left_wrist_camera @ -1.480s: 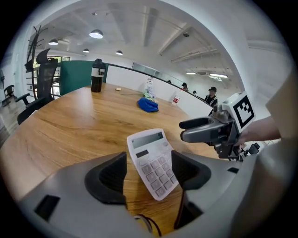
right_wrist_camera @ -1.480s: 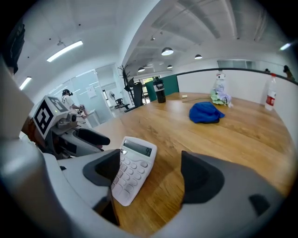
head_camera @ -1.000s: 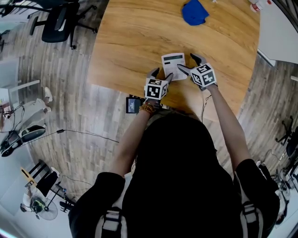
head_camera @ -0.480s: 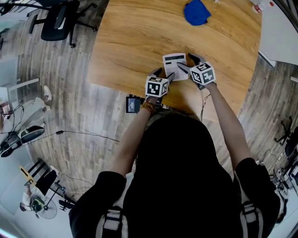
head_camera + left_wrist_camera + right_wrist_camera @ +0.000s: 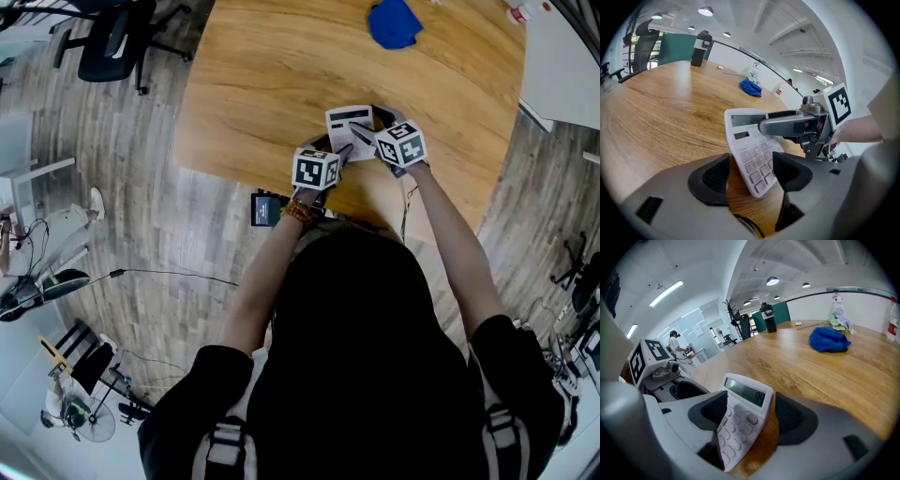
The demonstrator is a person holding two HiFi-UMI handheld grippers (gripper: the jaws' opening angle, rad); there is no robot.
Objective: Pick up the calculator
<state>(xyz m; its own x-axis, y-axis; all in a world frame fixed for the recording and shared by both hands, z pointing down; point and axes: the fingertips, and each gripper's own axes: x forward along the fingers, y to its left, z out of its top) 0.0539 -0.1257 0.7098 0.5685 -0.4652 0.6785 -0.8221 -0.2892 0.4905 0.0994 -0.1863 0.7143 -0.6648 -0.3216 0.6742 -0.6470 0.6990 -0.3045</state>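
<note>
The wooden bench (image 5: 262,66) has its near edge just behind the calculator (image 5: 343,126), whose display end tilts up. The left gripper (image 5: 750,172) has its jaws closed on the calculator's key end. The right gripper (image 5: 751,409) clamps it nearer the display. The calculator is probably light, stiff and smooth, so likely slippery. The side edges, clear of the keys, suit a hold.

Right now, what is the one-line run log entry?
left gripper: grips calculator | right gripper: grips calculator | calculator: tilted over wooden table

One calculator (image 5: 350,126), one blue cloth (image 5: 393,23)
</note>
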